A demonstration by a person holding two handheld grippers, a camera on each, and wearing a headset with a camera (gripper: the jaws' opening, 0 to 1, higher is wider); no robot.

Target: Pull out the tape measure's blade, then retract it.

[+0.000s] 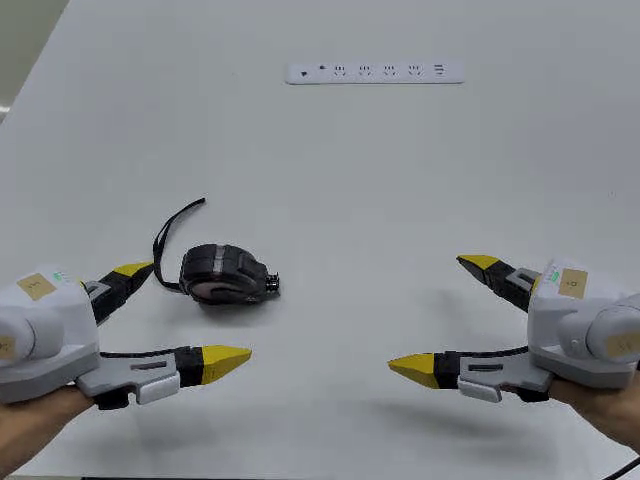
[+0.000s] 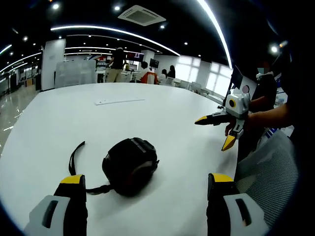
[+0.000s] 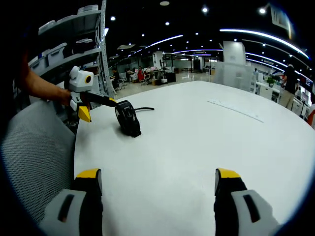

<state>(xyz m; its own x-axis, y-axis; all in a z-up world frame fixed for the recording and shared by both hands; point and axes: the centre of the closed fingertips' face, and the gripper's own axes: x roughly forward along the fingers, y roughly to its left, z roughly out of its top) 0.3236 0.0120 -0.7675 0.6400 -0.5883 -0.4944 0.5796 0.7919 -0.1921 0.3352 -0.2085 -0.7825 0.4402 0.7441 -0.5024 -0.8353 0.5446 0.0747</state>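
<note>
Left gripper [image 1: 190,311], jaws wide apart just short of the tape measure [image 1: 225,275], could shove it away by closing off-centre.

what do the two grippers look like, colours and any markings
The left gripper and right gripper match: pale grey housings, black jaws tapering to pointed yellow tips, grey plates along the lower jaws. Each housing carries a small tan sticker. A dark cable runs by the right one.
</note>
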